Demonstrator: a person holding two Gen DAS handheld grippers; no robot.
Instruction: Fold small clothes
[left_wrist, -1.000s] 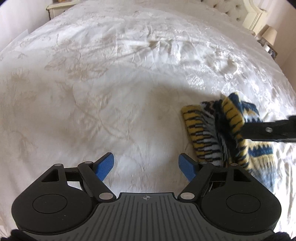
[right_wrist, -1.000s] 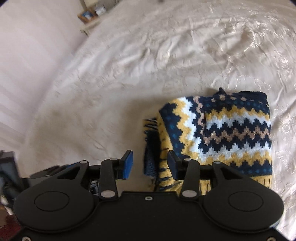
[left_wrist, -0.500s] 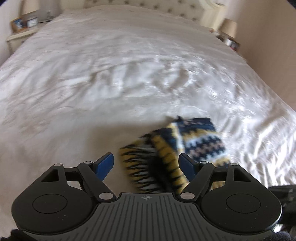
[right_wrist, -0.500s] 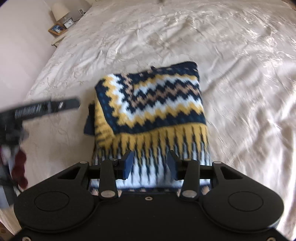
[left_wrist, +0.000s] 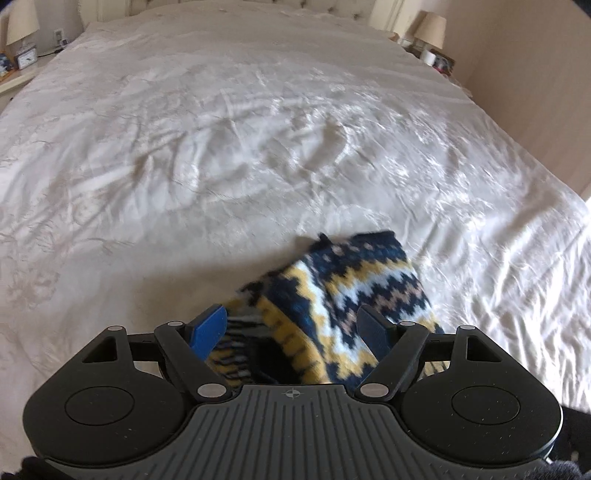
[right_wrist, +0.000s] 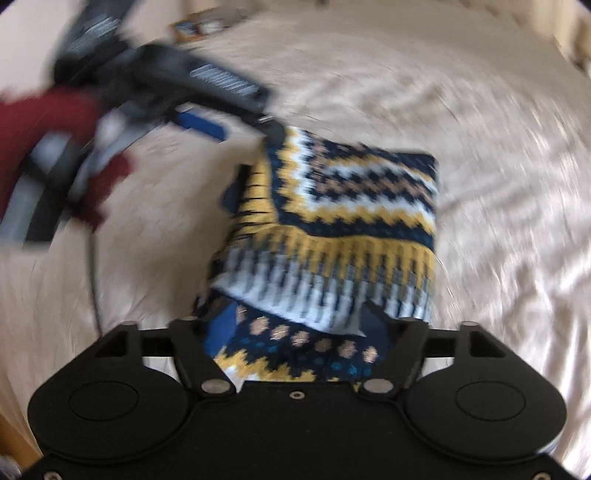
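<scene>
The knitted sweater (right_wrist: 343, 221) is lying folded up small on the white bed (left_wrist: 258, 147). Both the left gripper (left_wrist: 291, 328) and the right gripper (right_wrist: 299, 325) are hanging wide apart over it, gripping nothing. The folding is looking nearly finished, maybe needing one last tidy.

One folded knitted garment (left_wrist: 354, 295) lies on one bed (left_wrist: 221, 147), patterned in navy, yellow and white. Two grippers show: the left gripper (left_wrist: 291, 325) and the right gripper (right_wrist: 295, 325), each with two fingers (left_wrist: 208, 325), four in all. Two lamps (left_wrist: 430, 27) stand at the bed's head, one on each side; beside the left one sits what seems to be one small clock (left_wrist: 26, 59).
</scene>
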